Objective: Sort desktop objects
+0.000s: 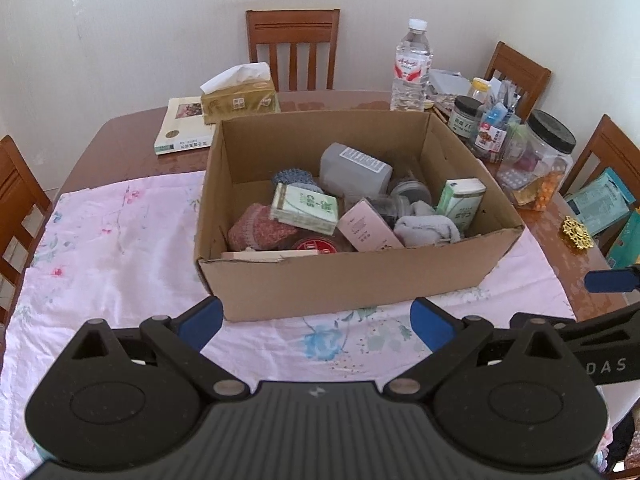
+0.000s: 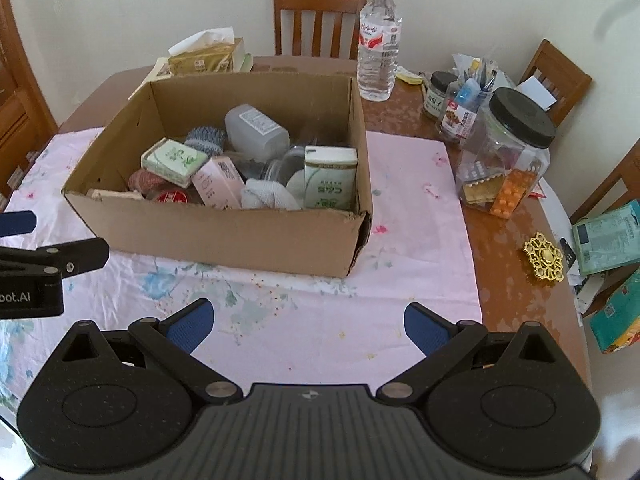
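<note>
While the left gripper (image 1: pixel 316 322) is hovering over the near edge of the table with its blue-padded jaws spread wide and nothing between them, the left wrist view is showing a brown wooden table (image 1: pixel 120 140) with a pink flowered cloth (image 1: pixel 112 248) lying over its near half. An open cardboard box (image 1: pixel 344 284) is sitting on the cloth, straight ahead of the gripper, and it is holding the sorted things: a grey bottle (image 1: pixel 354 168) lying on its side, green-and-white cartons, a pink carton (image 1: pixel 366 228), knitted pieces and a grey cloth. Behind the box a tissue box (image 1: pixel 240 100) is resting on a book (image 1: pixel 182 126), and a water bottle (image 1: pixel 412 68) is standing upright. Jars are crowding the right side, and a gold ornament (image 1: pixel 577 233) is lying on bare wood. Wooden chairs are standing around the table against a plain pale wall (image 1: pixel 120 20).

In the right wrist view, the right gripper (image 2: pixel 308 326) is likewise hanging above the cloth (image 2: pixel 416 208) with its jaws wide apart and empty. The same box (image 2: pixel 224 236) is sitting ahead and slightly left. A big clear jar with a black lid (image 2: pixel 516 136) is standing on bare wood to the right, with the ornament (image 2: pixel 545 257) nearer and teal packets at the table's right edge. The left gripper's dark body is showing at the left border.
</note>
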A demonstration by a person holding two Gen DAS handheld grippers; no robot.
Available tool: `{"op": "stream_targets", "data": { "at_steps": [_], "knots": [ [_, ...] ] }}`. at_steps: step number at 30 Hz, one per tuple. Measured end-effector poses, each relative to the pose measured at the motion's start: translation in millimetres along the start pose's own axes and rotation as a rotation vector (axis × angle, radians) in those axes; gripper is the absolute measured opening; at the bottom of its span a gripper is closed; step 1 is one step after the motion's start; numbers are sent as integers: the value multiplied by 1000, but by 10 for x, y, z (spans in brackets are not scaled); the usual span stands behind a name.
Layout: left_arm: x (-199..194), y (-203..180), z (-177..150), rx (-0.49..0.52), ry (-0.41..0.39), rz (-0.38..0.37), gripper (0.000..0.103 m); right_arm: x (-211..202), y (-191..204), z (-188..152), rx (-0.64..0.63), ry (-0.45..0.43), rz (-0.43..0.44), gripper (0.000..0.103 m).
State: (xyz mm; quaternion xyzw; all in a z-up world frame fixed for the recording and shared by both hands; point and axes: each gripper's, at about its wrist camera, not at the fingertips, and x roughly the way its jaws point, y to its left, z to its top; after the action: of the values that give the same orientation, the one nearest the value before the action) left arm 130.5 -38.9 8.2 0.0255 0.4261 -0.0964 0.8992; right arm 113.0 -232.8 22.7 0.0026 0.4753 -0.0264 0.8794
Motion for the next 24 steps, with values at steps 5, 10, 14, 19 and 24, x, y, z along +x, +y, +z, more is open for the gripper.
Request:
{"op": "stream_targets", "data": {
  "at_steps": [5,10,14,19,24],
  "knots": [
    [18,80,18,-36,20,-18,100,-36,64,41,-4,-4,-15,103],
    [0,98,19,-39,29,-33,100,-71,105,60,-13,-8,-20,103],
    [-30,87,14,-34,29,-28,100,-100,121,61,-17,-14,-22,103],
    [-82,101,1,-38,24,-24,100,-133,134,52,-20,-18,-23,103],
    [-117,102,-19,-44,25,-13,100,-172,142,39,-27,-23,-23,103]
  ]
}}
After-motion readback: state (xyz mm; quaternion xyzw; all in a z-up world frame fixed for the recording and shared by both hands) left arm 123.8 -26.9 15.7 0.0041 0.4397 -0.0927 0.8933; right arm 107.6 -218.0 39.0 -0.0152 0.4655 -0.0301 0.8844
